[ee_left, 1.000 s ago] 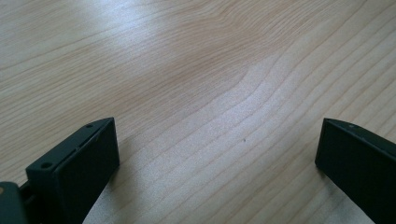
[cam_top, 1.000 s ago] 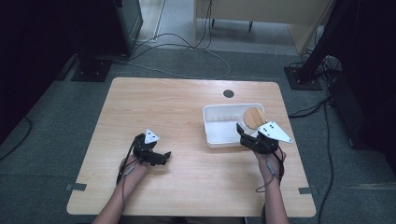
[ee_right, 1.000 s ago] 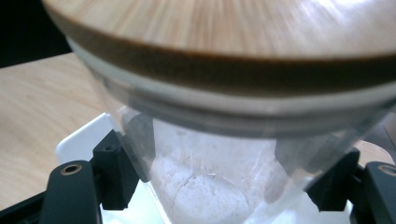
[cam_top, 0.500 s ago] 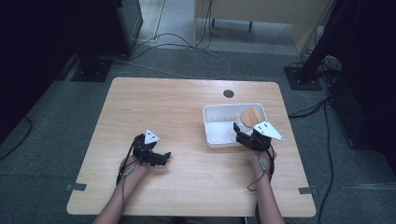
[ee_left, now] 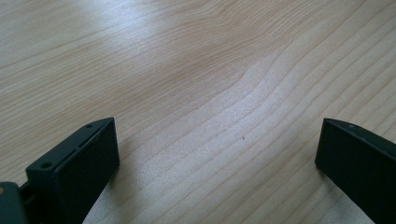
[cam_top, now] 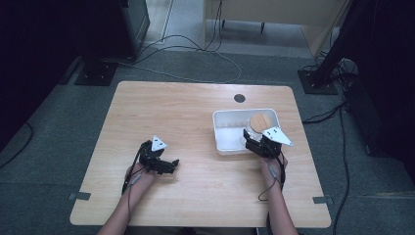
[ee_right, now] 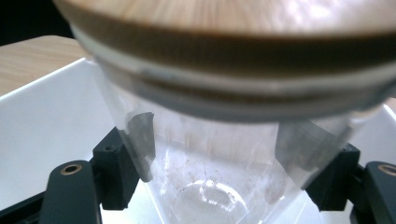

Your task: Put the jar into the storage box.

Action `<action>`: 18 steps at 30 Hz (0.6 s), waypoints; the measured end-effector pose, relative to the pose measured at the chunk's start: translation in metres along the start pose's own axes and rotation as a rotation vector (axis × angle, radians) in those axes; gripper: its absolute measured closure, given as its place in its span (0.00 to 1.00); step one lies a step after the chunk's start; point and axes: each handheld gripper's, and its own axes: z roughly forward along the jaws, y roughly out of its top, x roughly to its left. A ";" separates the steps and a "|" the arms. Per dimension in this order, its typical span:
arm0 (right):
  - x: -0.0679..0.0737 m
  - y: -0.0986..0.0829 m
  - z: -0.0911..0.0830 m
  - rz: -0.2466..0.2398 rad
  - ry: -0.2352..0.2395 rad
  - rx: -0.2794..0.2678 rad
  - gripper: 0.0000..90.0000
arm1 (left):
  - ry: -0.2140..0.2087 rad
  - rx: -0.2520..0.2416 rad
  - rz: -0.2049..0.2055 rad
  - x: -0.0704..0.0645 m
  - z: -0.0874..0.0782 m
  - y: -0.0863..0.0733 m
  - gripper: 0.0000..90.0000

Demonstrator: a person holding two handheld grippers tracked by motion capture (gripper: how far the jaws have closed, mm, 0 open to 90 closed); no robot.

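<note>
The right claw is clamped on a clear glass jar with a wooden lid; its two black jaws press the glass wall from either side, just under the lid's rim; in the high view the right claw holds the jar in the right-hand end of a white plastic bin, near the bin's front wall. Whether the jar's base rests on the bin floor or hangs just above it cannot be told. The step in hand looks like setting the jar down in, or lifting it from, that bin; either way the jar should stay upright, since the lid may only sit loose on the rim; the grip on smooth, tapering glass could slip, so the move wants to be slow and straight up or down, clear of the bin's walls. The left claw is released, jaws wide apart with nothing between them, low over bare tabletop; it sits at the front left, well apart from the bin.
</note>
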 end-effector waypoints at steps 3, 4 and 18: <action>-0.002 -0.003 0.003 0.028 0.010 -0.019 0.28 | 0.000 0.000 -0.001 0.000 0.000 0.000 0.00; -0.003 -0.003 0.004 0.031 0.008 -0.017 0.28 | 0.000 0.000 0.000 0.000 0.000 0.000 0.00; -0.004 -0.004 0.005 0.027 -0.001 0.014 0.28 | 0.000 0.000 0.000 0.000 0.000 0.000 0.00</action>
